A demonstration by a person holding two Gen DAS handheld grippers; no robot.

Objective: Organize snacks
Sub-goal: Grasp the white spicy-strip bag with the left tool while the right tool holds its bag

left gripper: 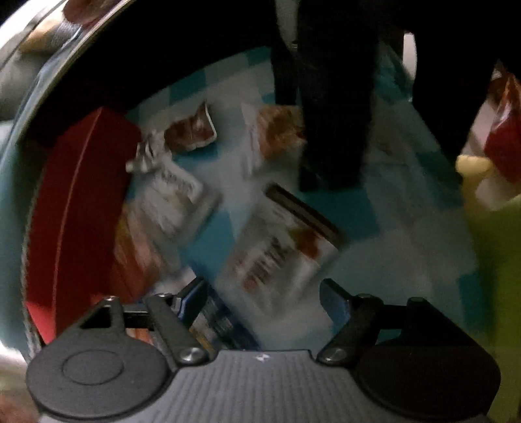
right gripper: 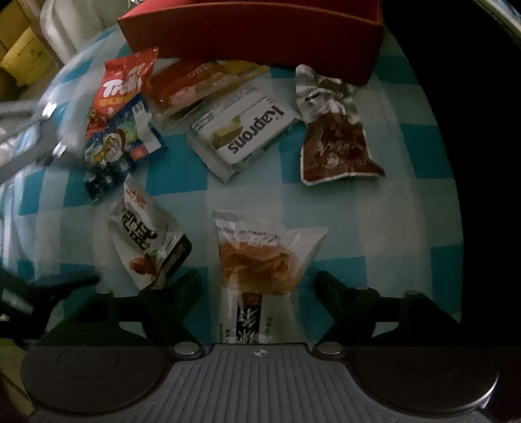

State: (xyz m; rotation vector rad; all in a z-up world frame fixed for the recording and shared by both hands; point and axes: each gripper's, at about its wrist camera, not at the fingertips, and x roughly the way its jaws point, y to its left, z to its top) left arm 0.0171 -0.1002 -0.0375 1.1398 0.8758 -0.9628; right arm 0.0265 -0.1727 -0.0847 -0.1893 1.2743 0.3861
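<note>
Both grippers aim down at a blue/white checked tabletop (right gripper: 374, 201) w/ snack packs spread out. Right gripper (right gripper: 257, 286) jaws apart, straddling a clear pastry pack (right gripper: 260, 257), pads not touching it. Left gripper (left gripper: 263, 293) also spread wide over a white pack (left gripper: 276, 247), nothing gripped; view blurry. Red box (right gripper: 254, 29) at far edge; Kaprons pack (right gripper: 242, 130) & brown torn pack (right gripper: 335, 153) lie in front of it.

Under my fingers lies a cloth (right gripper: 374, 208) checked in teal and pale aqua. A dark red box (right gripper: 260, 29), a red-and-blue candy bag (right gripper: 120, 110), a white wafer pack (right gripper: 244, 130), a brown pouch (right gripper: 335, 153).
</note>
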